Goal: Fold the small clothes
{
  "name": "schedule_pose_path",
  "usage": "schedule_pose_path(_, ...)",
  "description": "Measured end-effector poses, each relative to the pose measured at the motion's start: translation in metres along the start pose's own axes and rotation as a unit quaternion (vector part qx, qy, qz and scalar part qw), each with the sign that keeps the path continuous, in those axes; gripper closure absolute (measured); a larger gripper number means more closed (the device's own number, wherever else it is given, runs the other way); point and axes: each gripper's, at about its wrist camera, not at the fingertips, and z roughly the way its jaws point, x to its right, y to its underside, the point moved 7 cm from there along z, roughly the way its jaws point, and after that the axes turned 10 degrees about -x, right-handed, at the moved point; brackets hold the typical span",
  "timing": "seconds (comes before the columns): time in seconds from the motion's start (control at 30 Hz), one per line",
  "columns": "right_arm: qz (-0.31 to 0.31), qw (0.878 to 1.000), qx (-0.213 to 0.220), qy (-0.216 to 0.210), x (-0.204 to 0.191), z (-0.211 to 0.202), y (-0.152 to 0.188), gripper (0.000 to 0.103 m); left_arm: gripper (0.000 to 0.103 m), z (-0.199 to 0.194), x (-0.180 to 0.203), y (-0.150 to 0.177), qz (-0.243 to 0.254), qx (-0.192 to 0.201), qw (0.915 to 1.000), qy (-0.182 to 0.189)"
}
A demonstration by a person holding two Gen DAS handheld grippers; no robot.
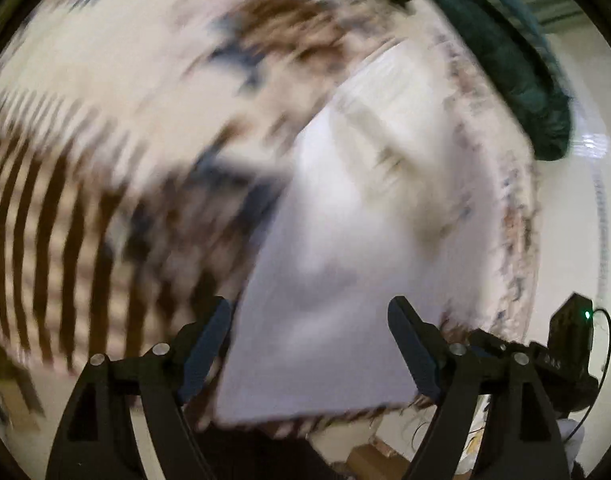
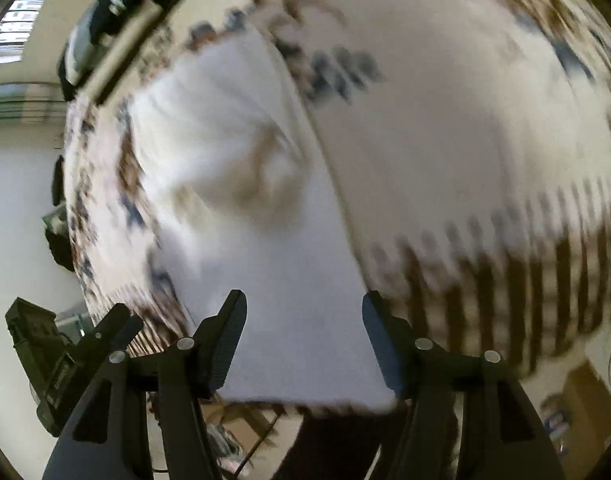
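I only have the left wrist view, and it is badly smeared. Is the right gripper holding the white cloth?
Observer: No. The right gripper stands open over the white garment, with nothing pinched between its fingers.
Operator: Where does the garment lie from that side?
Observer: Flat on the patterned blanket, its near edge by the fingers.
Operator: Anything there I cannot see?
Observer: A window with slats at the upper left.
Operator: And my left gripper?
Observer: The right view shows only its black body, at the lower left.
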Motion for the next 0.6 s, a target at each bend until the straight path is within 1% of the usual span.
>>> schedule_pose_path(0.07,0.009,1.000,-0.025,0.006,0.023,0.022,0.021,0.041,0.023,0.018,-0.020,0.021,-0.024,-0.019,0.9995,0.007)
schedule_pose_path(0.1,0.012,0.999,-0.034,0.009,0.033,0.033,0.029,0.041,0.023,0.028,-0.026,0.028,-0.027,-0.029,0.9992,0.007)
schedule_pose_path(0.17,0.018,0.999,-0.045,0.006,0.049,0.054,0.042,0.041,0.023,0.050,-0.034,0.041,-0.033,-0.047,0.9982,0.018)
schedule_pose_path(0.2,0.021,0.999,-0.049,0.002,0.056,0.064,0.047,0.041,0.023,0.058,-0.037,0.045,-0.035,-0.054,0.9978,0.016)
schedule_pose_path(0.27,0.029,0.998,-0.055,-0.016,0.065,0.083,0.051,0.041,0.023,0.070,-0.036,0.051,-0.034,-0.055,0.9977,0.022)
schedule_pose_path(0.3,0.032,0.998,-0.051,-0.031,0.067,0.088,0.052,0.041,0.025,0.070,-0.034,0.052,-0.028,-0.048,0.9984,0.014)
schedule_pose_path(0.33,0.034,0.998,-0.044,-0.039,0.068,0.091,0.052,0.041,0.035,0.067,-0.029,0.053,-0.018,-0.033,0.9993,0.009)
schedule_pose_path(0.37,0.038,0.998,-0.033,-0.048,0.070,0.090,0.053,0.048,0.053,0.063,-0.024,0.055,-0.007,-0.022,0.9997,0.010)
schedule_pose_path(0.4,0.041,0.997,-0.028,-0.059,0.069,0.089,0.054,0.077,0.094,0.058,-0.018,0.056,0.010,-0.011,0.9998,-0.012)
schedule_pose_path(0.43,0.041,0.996,-0.028,-0.068,0.068,0.088,0.054,0.092,0.095,0.052,-0.016,0.058,0.018,-0.002,0.9996,-0.019)
schedule_pose_path(0.47,0.040,0.996,-0.024,-0.079,0.066,0.084,0.056,0.094,0.096,0.042,-0.013,0.058,0.016,0.013,0.9998,-0.003)
schedule_pose_path(0.5,0.031,0.996,-0.014,-0.085,0.062,0.077,0.058,0.095,0.096,0.034,-0.015,0.060,0.010,0.020,0.9997,0.006)
schedule_pose_path(0.6,0.006,0.996,0.003,-0.093,0.050,0.053,0.061,0.095,0.096,0.012,-0.012,0.058,-0.004,0.032,0.9991,0.028)
